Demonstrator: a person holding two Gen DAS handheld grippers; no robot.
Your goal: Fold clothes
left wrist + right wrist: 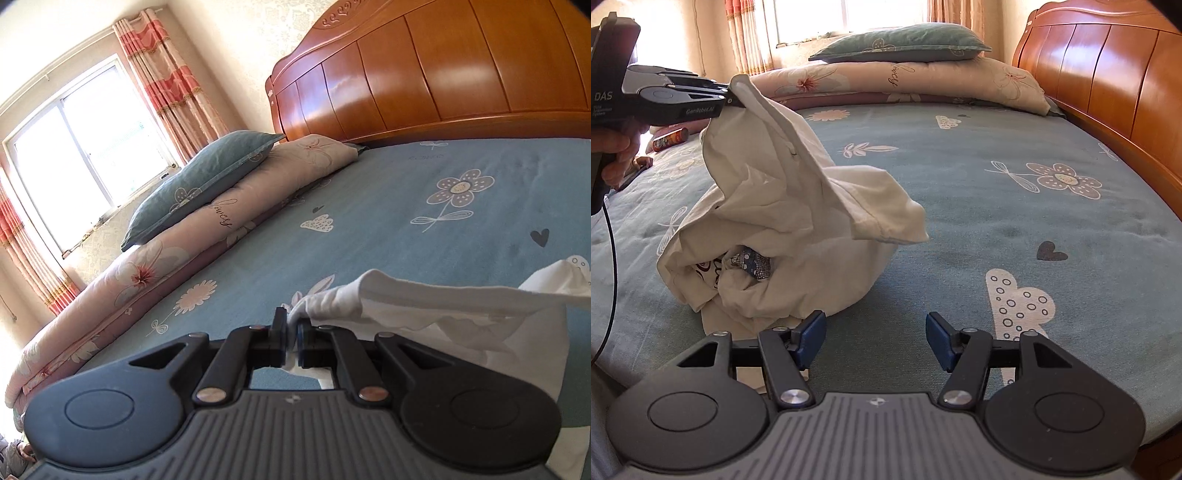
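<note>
A crumpled white T-shirt [783,229] with a dark print lies heaped on the blue floral bedsheet [979,206]. My left gripper [291,338] is shut on an edge of the shirt [424,306] and lifts that edge above the bed; it also shows in the right wrist view [733,96] at the upper left, held by a hand. My right gripper [875,338] is open and empty, low over the sheet just right of the heap, its blue pads [812,336] apart.
A folded pink floral quilt [905,83] with a blue-green pillow [905,42] on top lies along the bed's far side. The wooden headboard [1108,74] runs along the right. A small can [670,139] lies by the far left edge. A window with pink curtains [166,85] is behind.
</note>
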